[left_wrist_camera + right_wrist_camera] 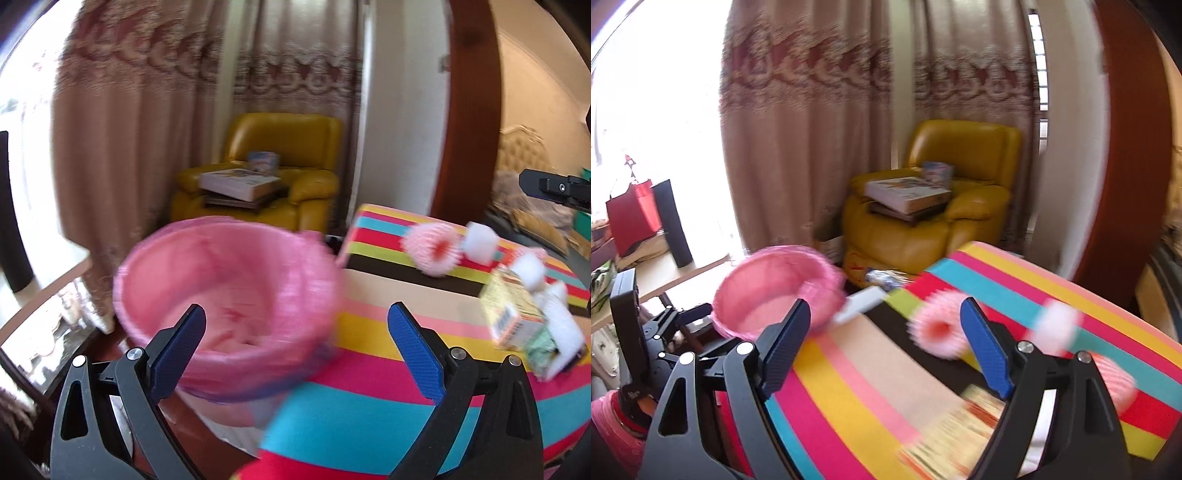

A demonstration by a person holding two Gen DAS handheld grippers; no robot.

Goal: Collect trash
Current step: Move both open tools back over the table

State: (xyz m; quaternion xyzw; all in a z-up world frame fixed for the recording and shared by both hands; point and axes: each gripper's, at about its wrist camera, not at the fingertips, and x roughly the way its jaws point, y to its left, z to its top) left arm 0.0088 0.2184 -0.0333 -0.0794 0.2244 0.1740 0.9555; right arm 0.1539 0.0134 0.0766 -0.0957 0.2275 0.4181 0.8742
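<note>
A bin lined with a pink bag [229, 295] stands beside the left edge of the striped table [369, 332]; it also shows in the right wrist view [775, 295]. On the table lie a pink foam fruit net [432, 247], white foam pieces [480, 238] and a yellow carton [513, 314]. My left gripper [295, 350] is open and empty, close over the bin's rim and the table edge. My right gripper [882, 347] is open and empty above the table, with the foam net [934, 328] near its right finger and the blurred carton [956, 439] below.
A yellow armchair [280, 162] with stacked books stands by the curtains behind the bin. A low side table [665, 273] with a red bag and a dark cylinder is at the left. A wooden door frame [469, 110] rises behind the table.
</note>
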